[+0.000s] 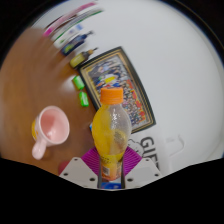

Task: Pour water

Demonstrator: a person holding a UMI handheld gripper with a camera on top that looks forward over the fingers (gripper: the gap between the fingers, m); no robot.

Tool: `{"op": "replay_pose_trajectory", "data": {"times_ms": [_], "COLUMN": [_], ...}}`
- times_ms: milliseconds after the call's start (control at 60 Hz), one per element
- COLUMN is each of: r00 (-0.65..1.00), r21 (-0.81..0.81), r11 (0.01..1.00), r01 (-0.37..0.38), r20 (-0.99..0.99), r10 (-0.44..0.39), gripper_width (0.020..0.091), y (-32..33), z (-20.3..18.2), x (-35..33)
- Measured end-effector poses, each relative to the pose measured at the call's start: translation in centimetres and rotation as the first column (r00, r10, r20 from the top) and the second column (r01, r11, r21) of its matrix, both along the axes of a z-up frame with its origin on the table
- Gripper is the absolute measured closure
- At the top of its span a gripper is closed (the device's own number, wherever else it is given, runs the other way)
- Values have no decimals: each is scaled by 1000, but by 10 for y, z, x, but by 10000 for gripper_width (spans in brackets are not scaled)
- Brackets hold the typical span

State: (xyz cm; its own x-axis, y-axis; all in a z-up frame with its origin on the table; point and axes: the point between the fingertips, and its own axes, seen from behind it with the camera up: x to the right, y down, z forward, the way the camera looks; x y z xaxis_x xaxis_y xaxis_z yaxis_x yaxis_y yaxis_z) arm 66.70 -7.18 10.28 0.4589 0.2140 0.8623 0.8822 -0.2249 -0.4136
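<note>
The bottom of the bottle point(109, 140) is hidden between the pink pads point(92, 160), so it cannot be told if it is squeezed or just stands there. The words on the framed picture point(121, 92) are too small to be read, and part of it is covered by the bottle. The small things point(72, 38) far back on the table point(40, 85) are blurred and cannot be named.

I see my gripper point(110, 172) clamped on a bottle point(108, 132) of orange liquid with an orange cap, upright between the magenta pads point(93, 160); a pink mug point(48, 128) stands just beside it on the brown table point(40, 85); a framed picture point(120, 85) lies beyond.
</note>
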Motion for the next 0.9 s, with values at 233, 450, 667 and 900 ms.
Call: {"op": "replay_pose_trajectory", "data": {"times_ms": [233,450,667,900], "r00": [753,541,466,429], "r21": [-116,-197,-180,-261], "r11": [992,979,981,958], "r01": [49,51,77,119], "r20": [-648,-818,-863,-857], "r10": [-113,-193,-195,-287], "gripper_width": [847,843,794,380], "y": [-11,-8,-9,-23], "z": [-31,-89,-119,-129], "x": [2,17,32,41]}}
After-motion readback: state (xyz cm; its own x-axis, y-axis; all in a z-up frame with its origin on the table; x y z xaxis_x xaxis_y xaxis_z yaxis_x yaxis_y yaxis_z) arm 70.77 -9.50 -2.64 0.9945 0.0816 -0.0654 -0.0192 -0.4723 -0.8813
